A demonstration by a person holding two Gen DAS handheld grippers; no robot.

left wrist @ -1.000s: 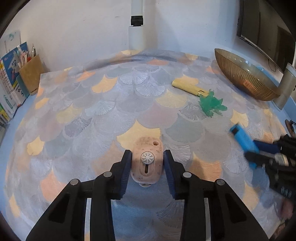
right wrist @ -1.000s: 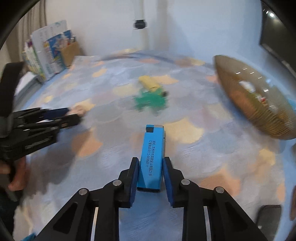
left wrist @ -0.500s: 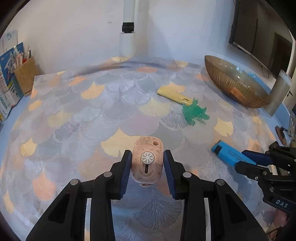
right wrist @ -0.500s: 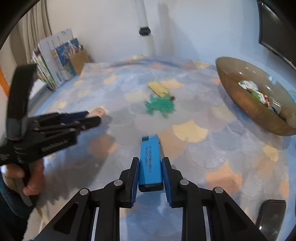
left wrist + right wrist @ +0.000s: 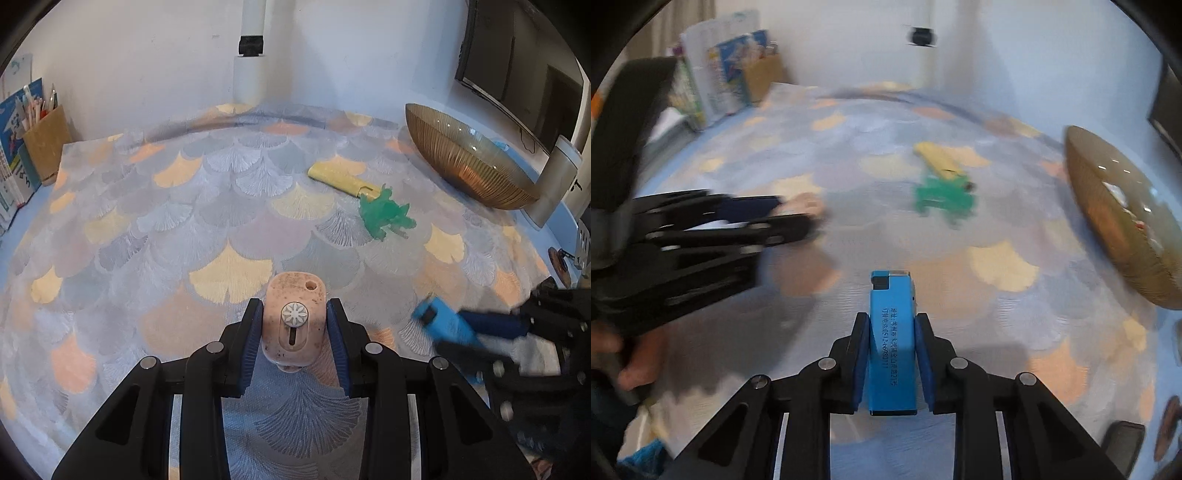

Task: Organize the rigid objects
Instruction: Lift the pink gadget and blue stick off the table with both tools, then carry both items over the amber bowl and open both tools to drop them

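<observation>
My left gripper (image 5: 294, 332) is shut on a small pink, speckled piece (image 5: 293, 314) with a white flower-shaped knob, held above the patterned cloth (image 5: 147, 221). A blue lighter (image 5: 892, 332) with printed text stands between the pads of my right gripper (image 5: 892, 354), which is shut on it. The left wrist view shows the blue lighter (image 5: 443, 325) blurred at the right edge. Mid-table lie a yellow lighter (image 5: 341, 177) and a green plastic toy (image 5: 384, 218), touching. A ribbed amber bowl (image 5: 461, 162) at the right holds a few small items (image 5: 1123, 195).
A cardboard pen holder (image 5: 46, 147) and books (image 5: 716, 85) stand at the far left corner. A white post (image 5: 251, 55) rises at the back wall. A grey cylinder (image 5: 554, 184) stands beside the bowl, below a dark screen (image 5: 517, 59). A hand (image 5: 631, 365) holds the left gripper.
The right gripper with the blue lighter has shifted and rolled, and its view is now blurred by motion. The left gripper keeps its grip on the pink piece and has barely moved.
</observation>
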